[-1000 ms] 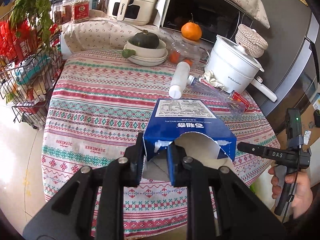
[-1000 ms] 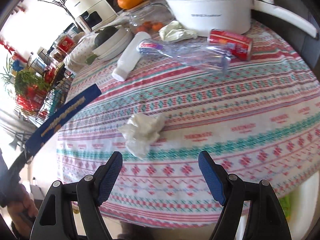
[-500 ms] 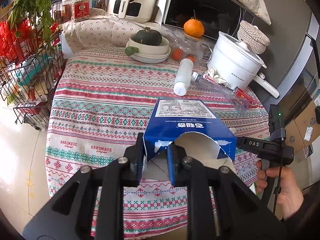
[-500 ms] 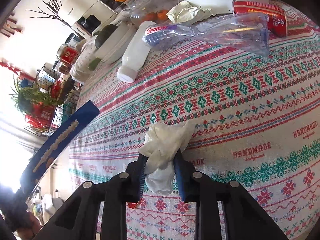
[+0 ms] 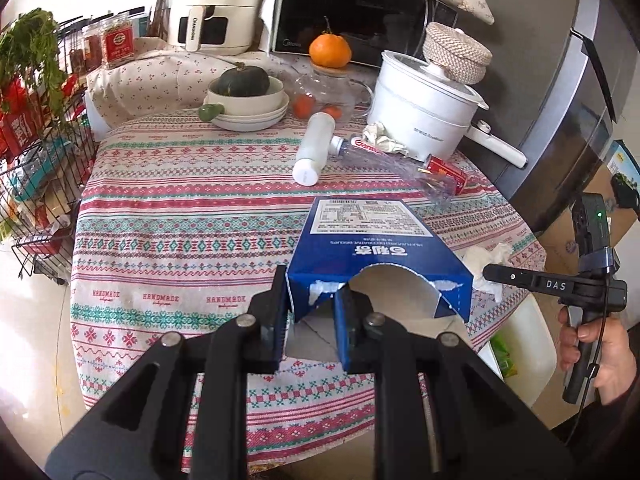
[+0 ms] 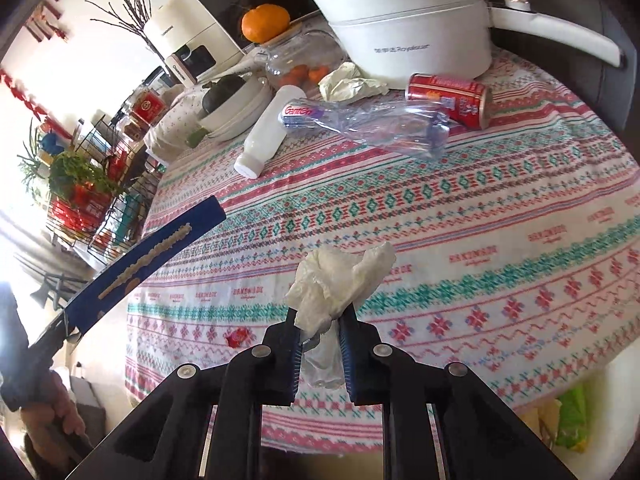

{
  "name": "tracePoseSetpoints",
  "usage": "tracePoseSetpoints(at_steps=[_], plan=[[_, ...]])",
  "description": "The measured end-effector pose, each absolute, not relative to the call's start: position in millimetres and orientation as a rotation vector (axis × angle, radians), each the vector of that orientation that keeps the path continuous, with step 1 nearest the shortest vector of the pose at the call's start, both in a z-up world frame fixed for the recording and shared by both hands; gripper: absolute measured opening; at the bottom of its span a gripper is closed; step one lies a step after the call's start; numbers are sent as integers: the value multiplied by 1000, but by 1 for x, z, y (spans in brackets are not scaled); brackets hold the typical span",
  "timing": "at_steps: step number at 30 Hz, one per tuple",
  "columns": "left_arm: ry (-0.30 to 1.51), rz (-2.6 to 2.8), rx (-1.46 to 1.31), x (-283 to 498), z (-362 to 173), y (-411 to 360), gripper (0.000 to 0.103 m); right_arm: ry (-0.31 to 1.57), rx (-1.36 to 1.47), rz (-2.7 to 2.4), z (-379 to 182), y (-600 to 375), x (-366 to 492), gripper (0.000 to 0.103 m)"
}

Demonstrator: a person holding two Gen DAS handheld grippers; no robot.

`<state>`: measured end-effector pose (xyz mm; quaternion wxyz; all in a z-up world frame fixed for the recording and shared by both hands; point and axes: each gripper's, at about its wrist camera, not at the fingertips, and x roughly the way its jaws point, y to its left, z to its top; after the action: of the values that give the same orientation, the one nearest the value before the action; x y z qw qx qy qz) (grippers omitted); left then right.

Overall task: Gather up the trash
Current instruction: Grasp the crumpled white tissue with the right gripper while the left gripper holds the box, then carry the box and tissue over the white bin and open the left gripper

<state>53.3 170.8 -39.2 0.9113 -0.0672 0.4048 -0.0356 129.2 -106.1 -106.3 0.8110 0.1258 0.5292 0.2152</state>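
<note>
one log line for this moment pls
left tongs: shut on blue box | right tongs: shut on crumpled tissue, lifted off tablecloth

Left gripper (image 5: pixel 310 300) clamped on something blue, right gripper (image 6: pixel 320 334) pinched closed, both held level

Lying far on the desk (image 6: pixel 520 184): one white bottle (image 6: pixel 266 132), one clear bottle (image 6: pixel 372 122), one red can (image 6: pixel 450 98), two tissue wads (image 6: pixel 340 284)

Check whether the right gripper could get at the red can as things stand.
Probably not yet: the right gripper is shut on a crumpled tissue. The red can lies beside the white pot, with the crushed plastic bottle partly in front.
</note>
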Motion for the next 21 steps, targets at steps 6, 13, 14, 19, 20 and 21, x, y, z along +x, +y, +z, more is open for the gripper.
tracePoseSetpoints(at_steps=[6,13,14,19,20,21], plan=[[839,-163,-81,48,-36,135,22,1122,251,415,-91,-159,97,18],[826,-288,18,36,-30,78,22,1076,271,369,-73,-218,64,18],[824,-308,35,34,-29,69,22,1073,276,365,-72,-225,61,18],[828,-419,118,23,-32,19,22,1056,287,335,-66,-257,47,18],[836,-451,136,21,-34,7,22,1053,289,326,-67,-263,44,18],[843,-480,155,19,-36,-4,22,1052,290,315,-67,-270,42,18]])
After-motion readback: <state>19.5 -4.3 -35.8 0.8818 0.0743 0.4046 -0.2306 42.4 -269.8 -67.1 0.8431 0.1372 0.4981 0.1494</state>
